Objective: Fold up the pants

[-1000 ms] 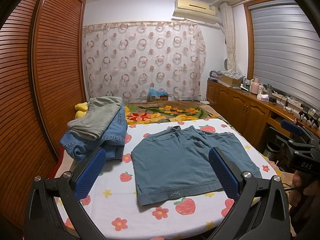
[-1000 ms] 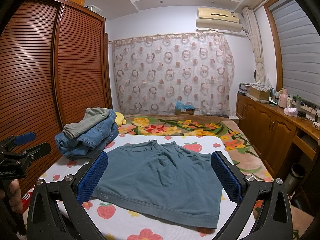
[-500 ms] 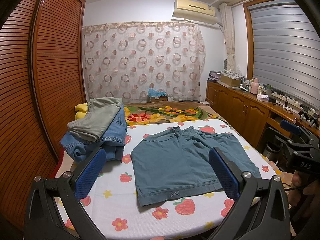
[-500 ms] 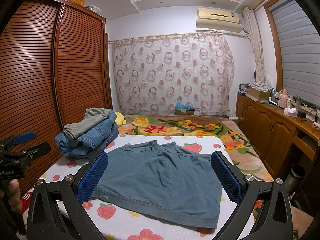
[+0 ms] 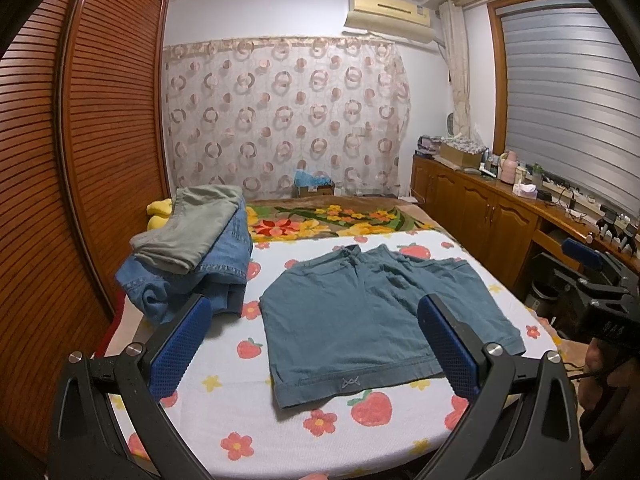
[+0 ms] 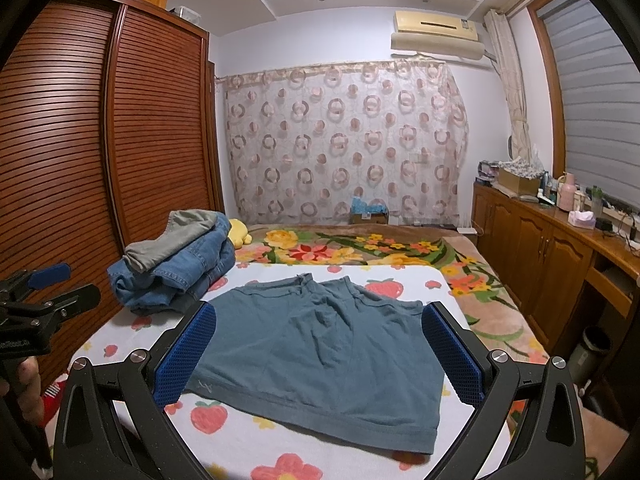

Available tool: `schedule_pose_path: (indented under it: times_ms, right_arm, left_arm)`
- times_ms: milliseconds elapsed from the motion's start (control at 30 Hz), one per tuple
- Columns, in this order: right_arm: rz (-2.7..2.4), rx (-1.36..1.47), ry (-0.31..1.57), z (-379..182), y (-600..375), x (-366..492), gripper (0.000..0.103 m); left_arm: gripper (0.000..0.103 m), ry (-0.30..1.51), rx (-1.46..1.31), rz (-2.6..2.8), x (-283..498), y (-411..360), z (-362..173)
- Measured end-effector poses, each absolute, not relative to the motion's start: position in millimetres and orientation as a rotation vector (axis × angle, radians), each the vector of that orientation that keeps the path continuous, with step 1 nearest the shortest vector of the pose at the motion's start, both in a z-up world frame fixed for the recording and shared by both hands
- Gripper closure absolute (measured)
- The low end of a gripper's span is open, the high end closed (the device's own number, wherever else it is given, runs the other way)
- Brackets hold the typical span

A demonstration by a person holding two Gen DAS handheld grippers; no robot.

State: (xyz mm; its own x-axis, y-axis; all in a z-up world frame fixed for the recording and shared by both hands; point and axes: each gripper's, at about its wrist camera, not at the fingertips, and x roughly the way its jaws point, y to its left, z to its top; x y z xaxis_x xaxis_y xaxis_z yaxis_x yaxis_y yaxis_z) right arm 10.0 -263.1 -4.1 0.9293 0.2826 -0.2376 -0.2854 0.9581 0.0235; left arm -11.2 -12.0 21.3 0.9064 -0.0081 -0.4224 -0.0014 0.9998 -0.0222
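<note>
While flat and unfolded, teal shorts [image 5: 372, 316] spread open on strawberry-print bed cover [image 5: 240, 420], waistband nearest. No fold begun; whole task left. Left tongs [image 5: 316, 356] and right tongs [image 6: 320, 356] hovering short of fabric, gaping wide, empty. Heap of jeans [image 5: 192, 272] just beside, far-left.

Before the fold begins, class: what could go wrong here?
The shorts lie close to the pile of jeans, so a sideways fold may catch it. The waistband lies near the bed edge and could slip off. Both grippers, left and right, are open and hold nothing.
</note>
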Motion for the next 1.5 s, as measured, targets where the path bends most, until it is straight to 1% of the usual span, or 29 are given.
schedule_pose_path:
  times_ms: [233,567,900,1300,1400,1500]
  right_arm:
    - [0.289,-0.011,0.277,-10.0,-265.2,20.7,0.0]
    - [0.284,-0.02,0.291,-5.0,-261.7,24.1,0.0]
    - [0.296,-0.028,0.324,-13.7,-263.9,33.7,0.0]
    - [0.313,-0.083,0.387,-17.9,-263.2,56.9,0.005]
    - [0.334,-0.094,0.408,-16.5,-261.5,68.3,0.007]
    - [0.345,-0.103,0.418,-12.8,-260.7,81.1,0.007]
  left_arm:
    - [0.0,0.485,-0.027,-0.015,1.0,-7.4,4.7]
    - [0.0,0.5,-0.025,-0.018,11.8,-0.1,-9.5]
    - [0.0,0.542,-0.012,-0.026,36.5,9.2,-35.4]
    - [0.0,0.619,0.003,-0.066,79.7,27.0,-58.6]
    - [0.002,0.635,-0.012,-0.092,96.6,33.7,-60.3]
    - [0.007,0.651,-0.016,-0.096,117.1,38.5,-63.1]
